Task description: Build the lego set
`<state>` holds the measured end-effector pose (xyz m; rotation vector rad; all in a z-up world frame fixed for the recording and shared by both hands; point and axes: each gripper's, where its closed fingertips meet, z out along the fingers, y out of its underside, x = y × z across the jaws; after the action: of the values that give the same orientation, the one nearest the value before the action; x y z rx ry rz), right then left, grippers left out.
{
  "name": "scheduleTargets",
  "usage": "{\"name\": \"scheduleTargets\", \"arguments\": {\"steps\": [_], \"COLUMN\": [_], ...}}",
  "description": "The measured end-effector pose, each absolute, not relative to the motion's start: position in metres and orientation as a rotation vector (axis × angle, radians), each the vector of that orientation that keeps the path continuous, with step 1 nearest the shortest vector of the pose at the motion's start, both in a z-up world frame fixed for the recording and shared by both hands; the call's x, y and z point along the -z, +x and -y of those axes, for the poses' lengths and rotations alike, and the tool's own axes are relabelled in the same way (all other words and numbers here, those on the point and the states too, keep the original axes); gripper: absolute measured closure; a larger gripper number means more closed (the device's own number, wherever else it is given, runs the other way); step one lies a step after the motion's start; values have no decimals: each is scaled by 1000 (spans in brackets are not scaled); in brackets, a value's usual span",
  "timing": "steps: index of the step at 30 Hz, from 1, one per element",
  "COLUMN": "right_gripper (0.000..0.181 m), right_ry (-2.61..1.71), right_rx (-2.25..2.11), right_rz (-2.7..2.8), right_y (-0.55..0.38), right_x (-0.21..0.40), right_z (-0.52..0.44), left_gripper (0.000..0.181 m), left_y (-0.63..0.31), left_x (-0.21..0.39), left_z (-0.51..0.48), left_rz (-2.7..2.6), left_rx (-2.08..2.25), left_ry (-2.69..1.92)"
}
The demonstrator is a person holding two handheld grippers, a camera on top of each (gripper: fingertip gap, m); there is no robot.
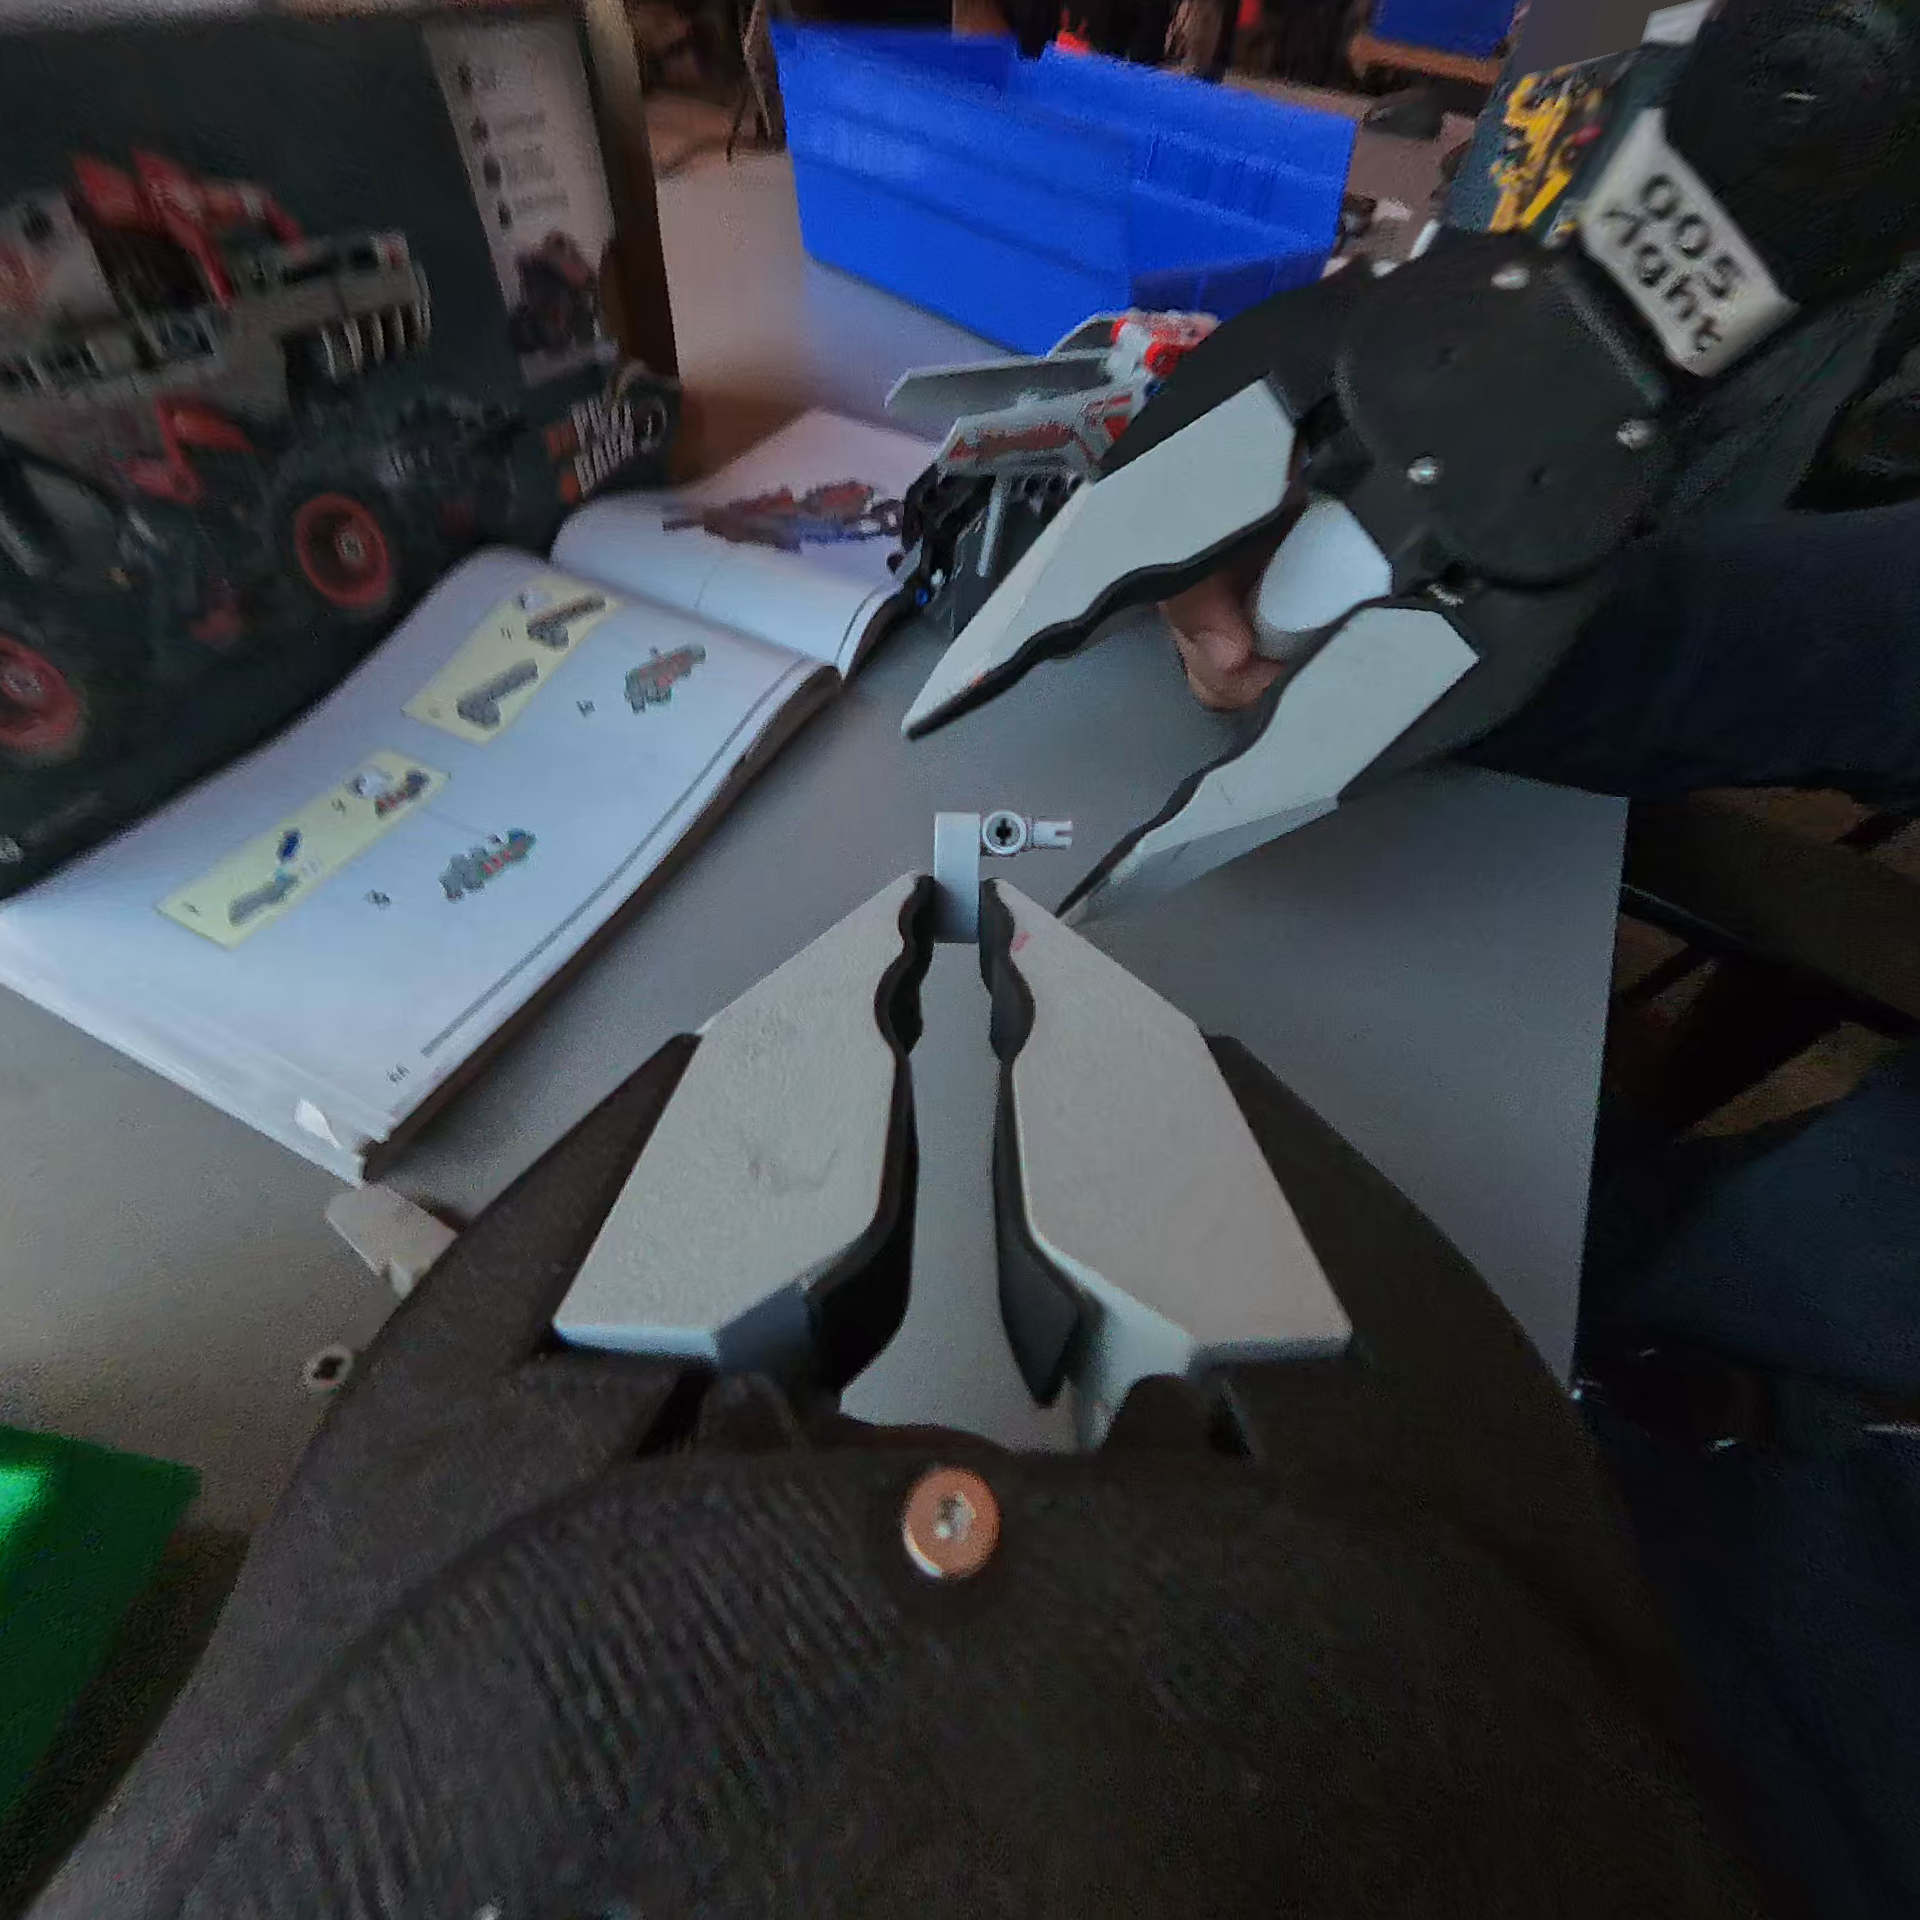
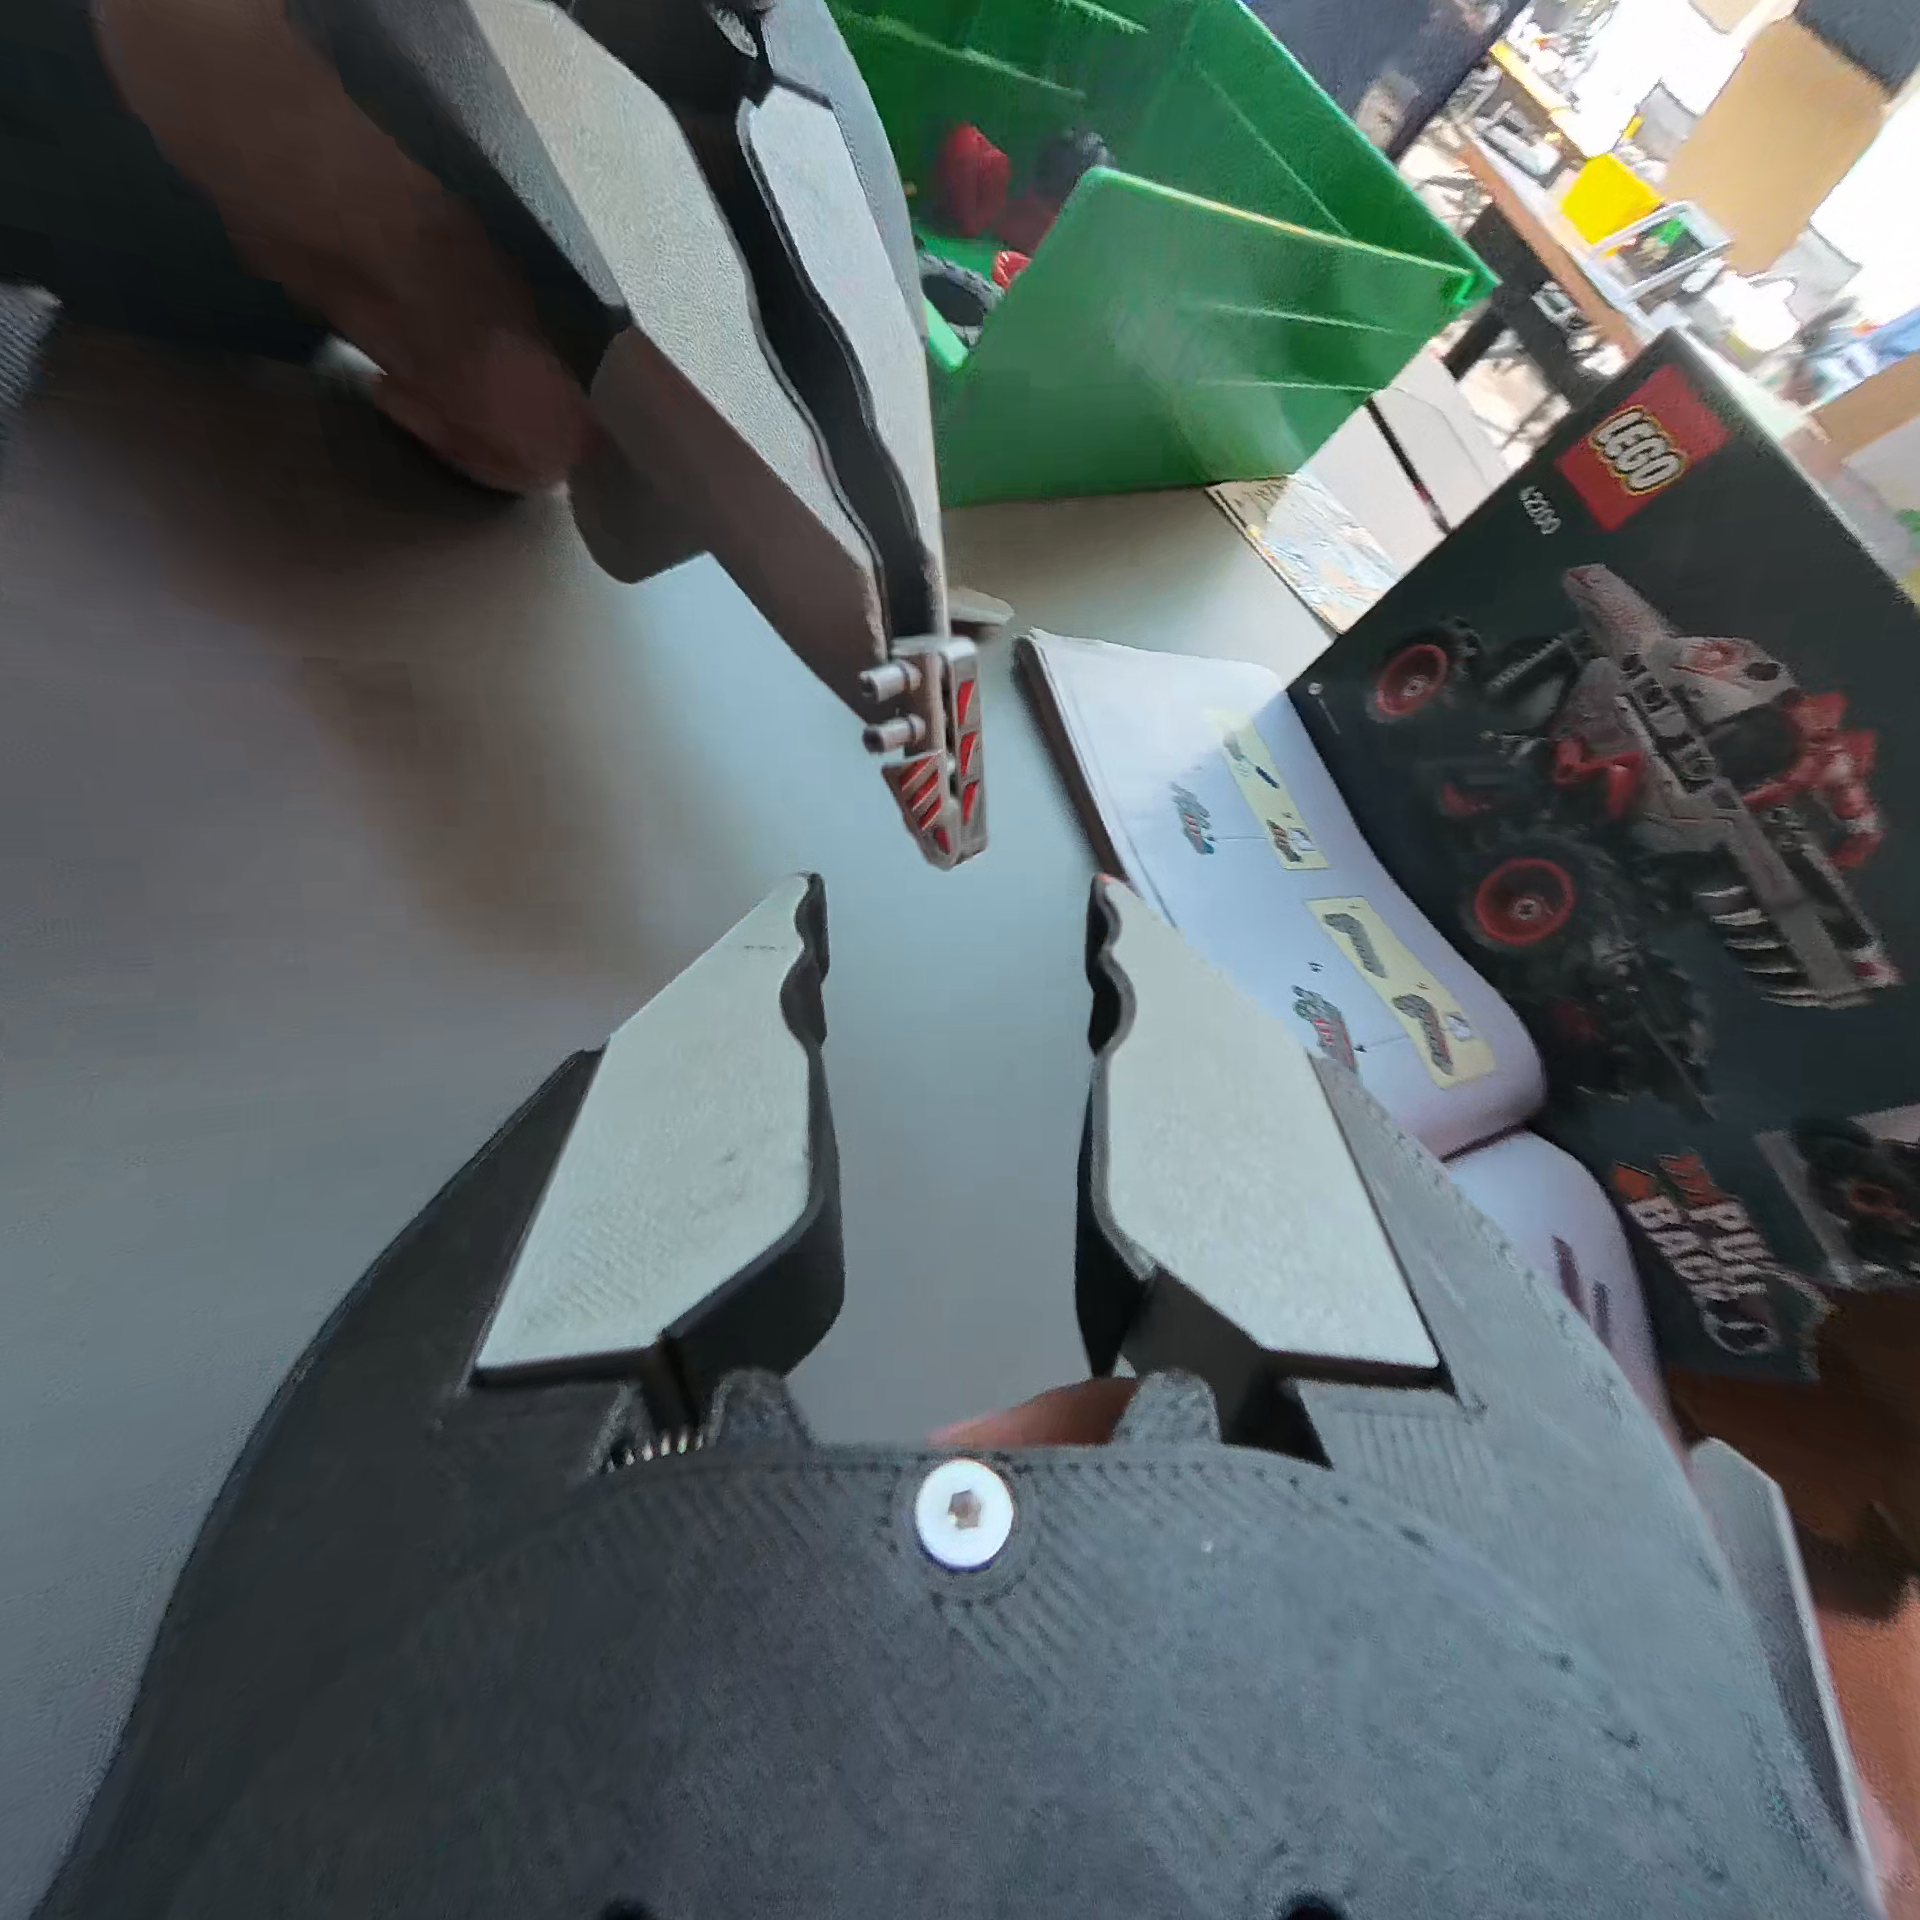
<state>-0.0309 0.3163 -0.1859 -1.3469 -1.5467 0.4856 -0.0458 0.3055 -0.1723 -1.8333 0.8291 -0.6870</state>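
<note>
left gripper (image 1: 954, 899): clamped on a small grey panel piece (image 1: 956, 878), pinched at the very fingertips; also seen from the right wrist view (image 2: 935, 644)
panel piece: grey with red stripes, two grey pins (image 2: 894, 707) sticking out of its side; held up off the table (image 1: 1351, 1039), not touching it
right gripper (image 2: 956, 925): released, fingers spread wide, nothing between them; sits just beside the held piece, tips aimed toward it
half-built truck (image 1: 1029, 436): on the table behind the right gripper, next to the open instruction booklet (image 1: 416, 831), well apart from the held piece
other stuff: set box (image 2: 1662, 831) standing behind the booklet, green bin (image 2: 1195, 343) with red and black parts, blue bin (image 1: 1039, 177) far side
step guess: looks like a handover or regrip of the panel piece before it goes onto the truck
risk 1: grip is only at the tip edge, so any push from the right gripper could twist the piece or pop it out
risk 2: if the right gripper closes on the pins instead of the body, pins could get shoved in or knocked loose
risk 3: left lets go before right has firm hold, piece drops to the table
risk 4: frames are motion-blurred, so alignment between the two grippers may be off
</note>
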Motion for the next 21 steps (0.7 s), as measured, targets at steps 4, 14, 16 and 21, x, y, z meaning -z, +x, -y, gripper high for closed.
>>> {"name": "scheduleTargets", "arguments": {"steps": [4,14,16,21], "right_gripper": [137,139,139,140], "right_ry": [-1293,-1329,-1334,-1310], "right_rx": [-316,-513,-575,-766], "right_rz": [1581,1503,1395,1095], "right_y": [-32,-22,-14,10], "right_x": [193,173,154,103], "right_z": [-319,-317,-325,-343], "left_gripper": [175,175,175,176], "left_y": [-43,-57,-53,-39], "left_x": [187,170,165,165], "left_z": [-305,-310,-304,-289], "left_rz": [-757,-920,-1027,-1265], "left_rx": [793,721,669,556], "left_ry": [-1988,-1782,-1676,-1489]}}
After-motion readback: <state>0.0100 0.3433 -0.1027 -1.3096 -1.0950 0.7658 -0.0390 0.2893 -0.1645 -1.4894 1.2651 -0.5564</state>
